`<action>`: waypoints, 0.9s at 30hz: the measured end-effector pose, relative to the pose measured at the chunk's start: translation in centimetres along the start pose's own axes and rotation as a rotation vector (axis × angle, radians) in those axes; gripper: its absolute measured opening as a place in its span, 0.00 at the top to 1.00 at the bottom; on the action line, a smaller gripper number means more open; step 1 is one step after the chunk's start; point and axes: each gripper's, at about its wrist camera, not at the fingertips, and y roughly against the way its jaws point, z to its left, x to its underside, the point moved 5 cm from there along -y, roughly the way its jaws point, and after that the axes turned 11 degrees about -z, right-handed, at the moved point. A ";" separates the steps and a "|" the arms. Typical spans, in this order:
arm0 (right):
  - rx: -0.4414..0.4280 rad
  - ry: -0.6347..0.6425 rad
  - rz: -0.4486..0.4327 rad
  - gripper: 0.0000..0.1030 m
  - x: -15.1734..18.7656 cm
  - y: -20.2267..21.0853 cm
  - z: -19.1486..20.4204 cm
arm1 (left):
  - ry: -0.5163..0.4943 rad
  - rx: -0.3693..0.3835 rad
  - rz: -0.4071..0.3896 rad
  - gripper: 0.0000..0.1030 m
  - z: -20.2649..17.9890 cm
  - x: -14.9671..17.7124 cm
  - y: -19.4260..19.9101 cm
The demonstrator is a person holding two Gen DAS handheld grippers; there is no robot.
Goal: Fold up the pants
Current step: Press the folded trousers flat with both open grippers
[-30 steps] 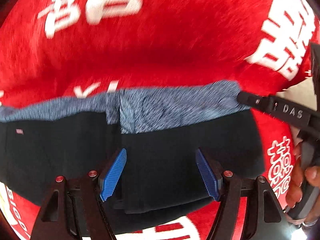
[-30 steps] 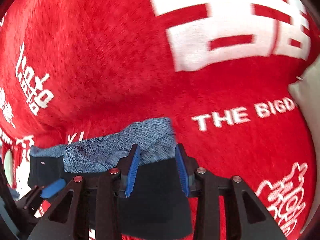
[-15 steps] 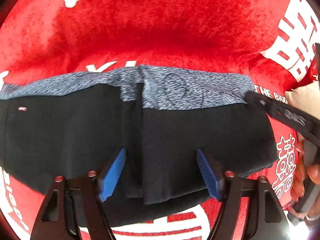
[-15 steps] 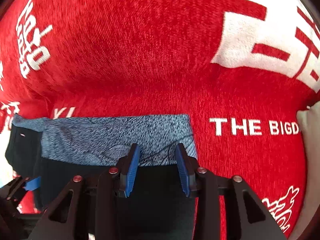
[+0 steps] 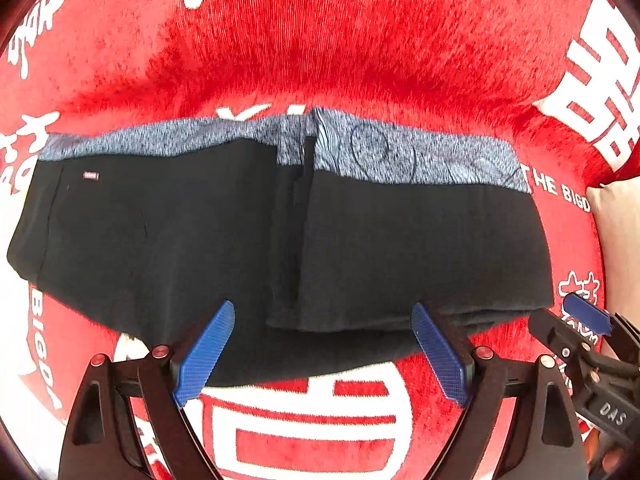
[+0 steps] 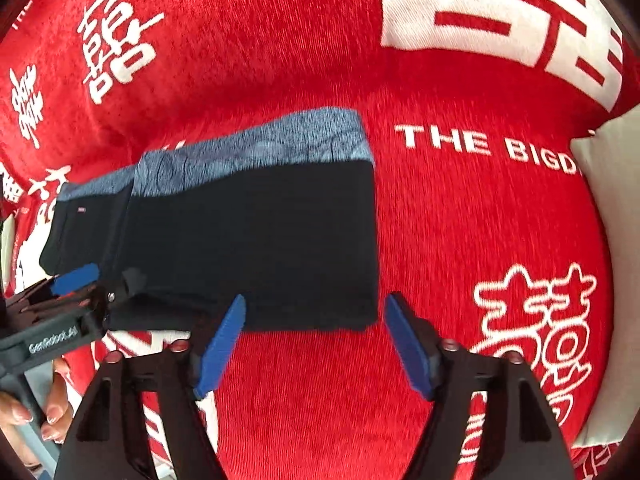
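Black pants [image 5: 240, 232] with a grey-blue waistband [image 5: 400, 156] lie folded flat on a red cloth; a folded layer [image 5: 420, 252] covers the right half. They also show in the right wrist view [image 6: 256, 240]. My left gripper [image 5: 320, 354] is open and empty, just above the pants' near edge. My right gripper [image 6: 316, 344] is open and empty, over the pants' near right corner. The right gripper shows at the left wrist view's right edge [image 5: 588, 320]; the left gripper shows at the right wrist view's left edge [image 6: 76, 280].
The red cloth [image 6: 460, 220] with white characters and lettering covers the whole surface. A pale cushion [image 6: 612, 168] lies at the right edge. A hand [image 6: 36, 412] holds the left gripper's handle.
Both grippers have pulled back and up from the pants. The right gripper, nearly closed over the waistband before, has opened wide. The folded layer now lies flat.
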 end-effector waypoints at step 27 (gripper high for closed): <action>-0.014 0.125 -0.040 0.19 -1.0 -1.9 8.6 | 0.118 -0.102 0.030 0.12 9.0 4.6 2.0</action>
